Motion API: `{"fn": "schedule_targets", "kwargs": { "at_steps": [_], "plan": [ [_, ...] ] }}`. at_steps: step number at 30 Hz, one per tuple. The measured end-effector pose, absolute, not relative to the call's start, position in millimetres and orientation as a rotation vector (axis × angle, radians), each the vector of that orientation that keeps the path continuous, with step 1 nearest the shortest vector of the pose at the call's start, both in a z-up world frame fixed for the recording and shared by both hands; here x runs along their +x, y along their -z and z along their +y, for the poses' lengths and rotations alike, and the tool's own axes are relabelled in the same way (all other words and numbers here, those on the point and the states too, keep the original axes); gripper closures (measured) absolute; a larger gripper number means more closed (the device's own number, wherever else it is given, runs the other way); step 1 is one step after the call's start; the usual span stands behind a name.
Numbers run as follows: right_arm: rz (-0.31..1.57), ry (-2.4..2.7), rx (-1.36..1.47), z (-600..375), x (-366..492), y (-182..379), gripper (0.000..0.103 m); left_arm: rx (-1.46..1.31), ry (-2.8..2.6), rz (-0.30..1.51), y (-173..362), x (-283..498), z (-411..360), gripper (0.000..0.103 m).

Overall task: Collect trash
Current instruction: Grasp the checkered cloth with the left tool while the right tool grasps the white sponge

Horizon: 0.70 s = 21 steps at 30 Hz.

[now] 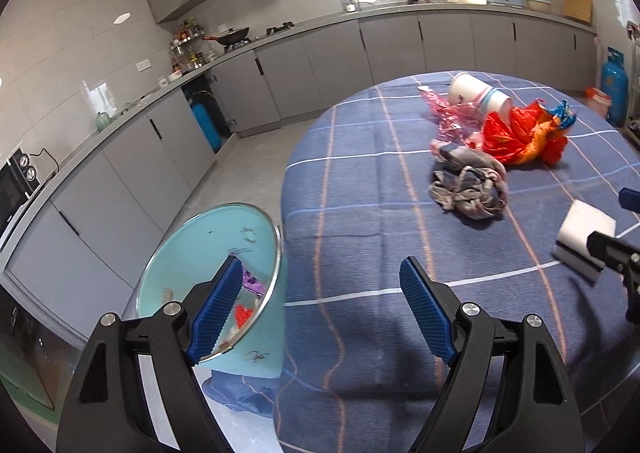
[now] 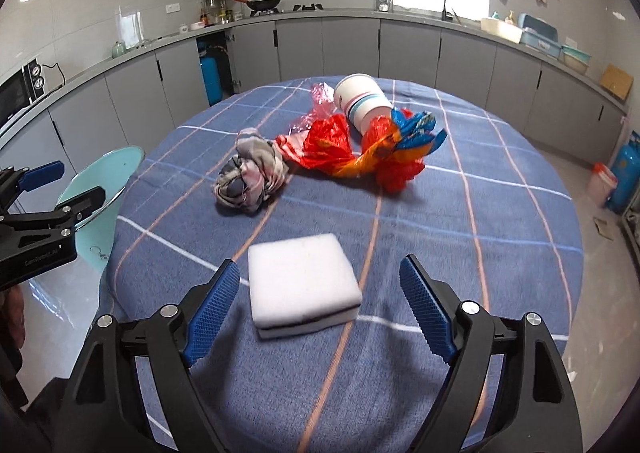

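Observation:
A round table with a blue plaid cloth [image 2: 460, 237] holds a white sponge block [image 2: 302, 285], a crumpled grey rag [image 2: 252, 177], red and orange plastic bags [image 2: 352, 153], a pink wrapper [image 2: 316, 109] and a tipped paper cup [image 2: 362, 101]. My right gripper [image 2: 320, 309] is open, its fingers on either side of the sponge, not touching it. My left gripper [image 1: 324, 309] is open and empty over the table's left edge, next to a light blue bin [image 1: 192, 265] that holds some scraps. The rag [image 1: 468, 185], bags [image 1: 520, 137] and cup [image 1: 476, 93] also show in the left wrist view.
The bin [image 2: 100, 181] stands on the floor left of the table. Grey kitchen cabinets and a counter [image 2: 400, 37] curve round the room behind. A blue gas cylinder [image 2: 624, 173] stands at the far right. My left gripper [image 2: 40, 209] shows at the left edge.

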State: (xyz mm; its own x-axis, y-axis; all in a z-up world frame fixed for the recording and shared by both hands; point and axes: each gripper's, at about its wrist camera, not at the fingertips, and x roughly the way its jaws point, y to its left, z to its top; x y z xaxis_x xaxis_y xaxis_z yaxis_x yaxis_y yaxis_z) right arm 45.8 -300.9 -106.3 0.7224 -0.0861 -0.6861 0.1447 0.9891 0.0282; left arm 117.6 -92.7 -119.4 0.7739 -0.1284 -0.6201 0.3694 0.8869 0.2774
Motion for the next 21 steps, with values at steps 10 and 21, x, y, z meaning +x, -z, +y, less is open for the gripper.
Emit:
{"fn": "schedule_targets", "kwargs": {
  "at_steps": [10,21],
  "plan": [
    [0.791,0.086,0.101,-305.1,53.3,124.4,0.046,0.405,0.321,0.640,121.5,118.6,-106.2,0.022],
    [0.682,0.230,0.102,-338.9,52.5,103.7,0.047,0.411,0.435,0.629,122.7,135.3,-161.9,0.022]
  ]
}}
